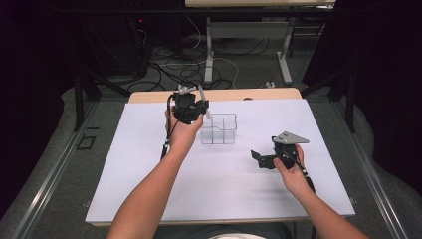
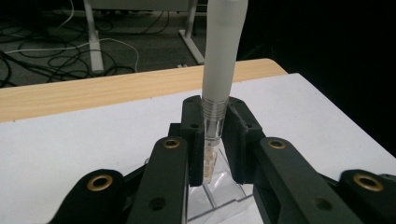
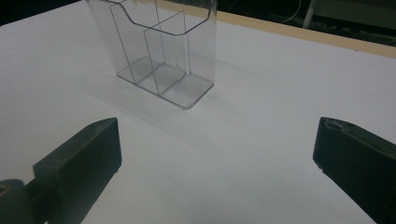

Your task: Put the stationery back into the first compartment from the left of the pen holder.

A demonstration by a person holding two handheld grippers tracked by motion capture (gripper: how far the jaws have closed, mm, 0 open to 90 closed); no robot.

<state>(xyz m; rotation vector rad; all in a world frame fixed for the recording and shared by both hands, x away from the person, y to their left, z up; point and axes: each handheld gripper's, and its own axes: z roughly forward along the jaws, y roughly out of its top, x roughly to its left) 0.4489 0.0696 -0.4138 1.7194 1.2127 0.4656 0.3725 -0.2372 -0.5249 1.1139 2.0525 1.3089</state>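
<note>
white pen [image 2: 223,51] upright in left tongs [image 2: 214,140] above organizer [image 1: 218,129].

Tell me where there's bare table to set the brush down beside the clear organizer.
Bare white cover runs wide between the organizer and the near edge, and along its right side toward the table's right edge. The open right gripper hovers near right of the organizer; the left gripper, clamping the brush, crowds its left end.

One clear divided organizer [image 1: 219,129], one white pen [image 2: 223,60], two tools, left tool [image 1: 199,107], right tool [image 1: 255,158]
</note>
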